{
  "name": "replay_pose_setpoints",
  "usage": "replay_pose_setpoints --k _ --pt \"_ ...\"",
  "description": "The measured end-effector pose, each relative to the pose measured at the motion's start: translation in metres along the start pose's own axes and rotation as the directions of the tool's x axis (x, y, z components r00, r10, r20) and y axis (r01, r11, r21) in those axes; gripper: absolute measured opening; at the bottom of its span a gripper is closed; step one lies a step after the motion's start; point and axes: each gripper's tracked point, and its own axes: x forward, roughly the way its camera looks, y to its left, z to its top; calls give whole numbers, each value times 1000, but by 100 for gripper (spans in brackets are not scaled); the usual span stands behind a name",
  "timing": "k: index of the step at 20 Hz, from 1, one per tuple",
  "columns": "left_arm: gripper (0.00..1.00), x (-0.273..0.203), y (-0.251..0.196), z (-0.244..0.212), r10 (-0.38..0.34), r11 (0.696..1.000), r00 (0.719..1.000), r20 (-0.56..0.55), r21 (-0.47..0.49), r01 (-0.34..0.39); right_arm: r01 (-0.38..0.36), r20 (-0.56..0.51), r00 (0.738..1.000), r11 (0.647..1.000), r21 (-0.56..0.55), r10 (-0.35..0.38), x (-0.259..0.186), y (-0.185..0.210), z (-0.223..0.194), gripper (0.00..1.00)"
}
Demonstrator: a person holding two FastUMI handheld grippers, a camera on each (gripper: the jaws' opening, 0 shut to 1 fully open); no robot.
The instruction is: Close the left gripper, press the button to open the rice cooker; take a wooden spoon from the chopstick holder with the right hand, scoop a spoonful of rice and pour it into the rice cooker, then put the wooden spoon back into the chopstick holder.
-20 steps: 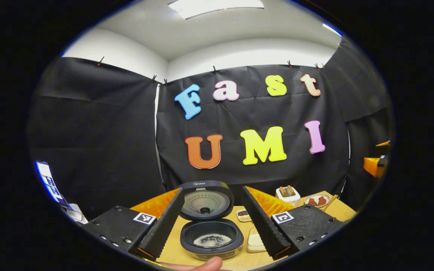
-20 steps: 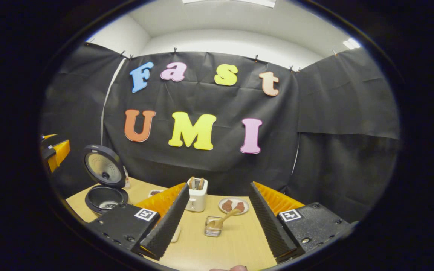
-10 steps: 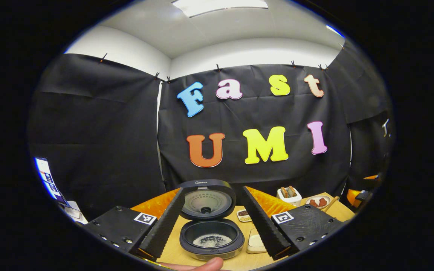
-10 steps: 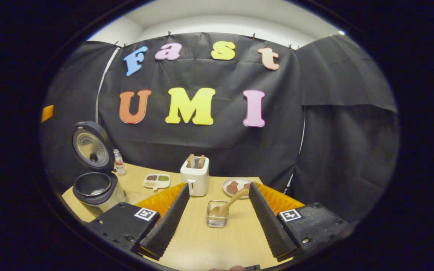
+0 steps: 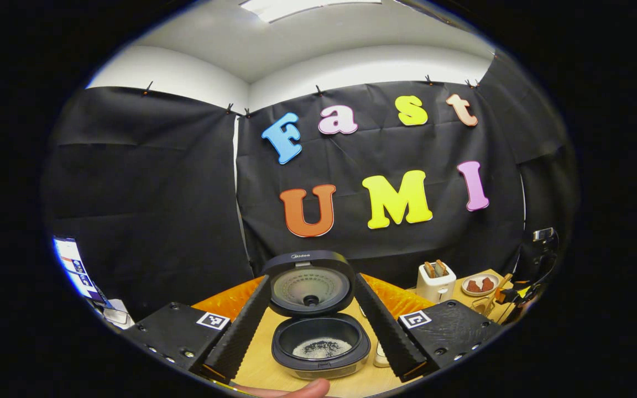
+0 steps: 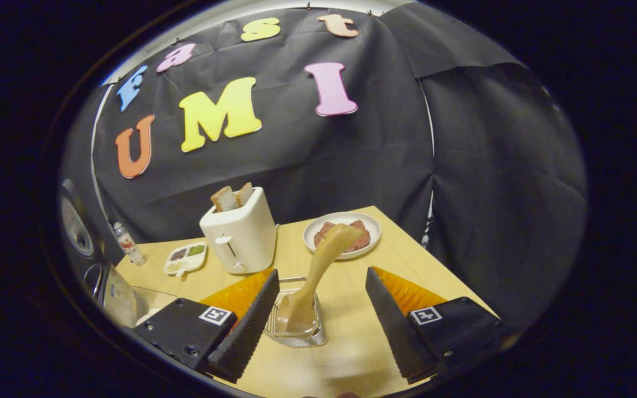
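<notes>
Left gripper (image 5: 313, 331) has its jaws spread wide, holding nothing, and hangs over the worktop (image 5: 266, 370) facing the rice cooker (image 5: 321, 345). The cooker sits between the two fingers in the left gripper view, lid (image 5: 310, 284) swung up and standing behind the pot, a thin layer of rice (image 5: 322, 348) at the bottom of the pot. A fingertip (image 5: 307, 388) of the holding hand shows at the bottom edge. Far right on the worktop: toaster (image 5: 434, 279) with bread in its slots, plate (image 5: 479, 284) just beside it, and the other gripper near that edge, too small to judge.

Right gripper (image 6: 321, 309) also has its jaws wide apart, gripping nothing. Between its fingers in the right gripper view stands the chopstick holder (image 6: 296, 326), a small clear container on the worktop (image 6: 351, 354). The wooden spoon (image 6: 321, 265) stands in it, bowl end down, handle leaning up and to the right toward a plate (image 6: 343, 235) of reddish-brown food. Neither finger touches the spoon or the holder. The toaster (image 6: 241, 235) stands behind and left of the holder, two slices poking out. Further left are a small divided dish (image 6: 186, 258), a small bottle (image 6: 129, 244) and the cooker's raised lid (image 6: 75, 224) at the edge of the view.
</notes>
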Motion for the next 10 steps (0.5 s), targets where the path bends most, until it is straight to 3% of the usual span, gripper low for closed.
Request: replay_pose_setpoints --k 2,3,4,6,7,9,10 --pt "96 3 -10 -7 -8 1000 1000 -18 -1 8 -12 9 1000 1000 -4 12 22 1 2 100" --pt "94 5 -12 -8 -10 1000 1000 -20 -3 10 -9 9 1000 1000 -7 9 32 1 3 95" --pt "94 6 -15 -7 -11 1000 1000 -17 -5 11 -24 14 1000 1000 2 24 43 4 4 99" --pt "94 9 -18 -10 -15 1000 1000 -20 0 15 -29 6 1000 999 23 29 64 7 4 90" --pt "94 11 -19 -12 -17 1000 1000 -26 4 17 -37 -1 999 998 40 38 71 9 3 100" --pt "94 13 -21 -17 -21 1000 999 -34 17 22 -43 7 999 998 50 43 84 9 6 95" --pt "94 15 -22 -18 -21 999 999 -39 25 22 -42 5 999 998 46 42 86 9 8 82"
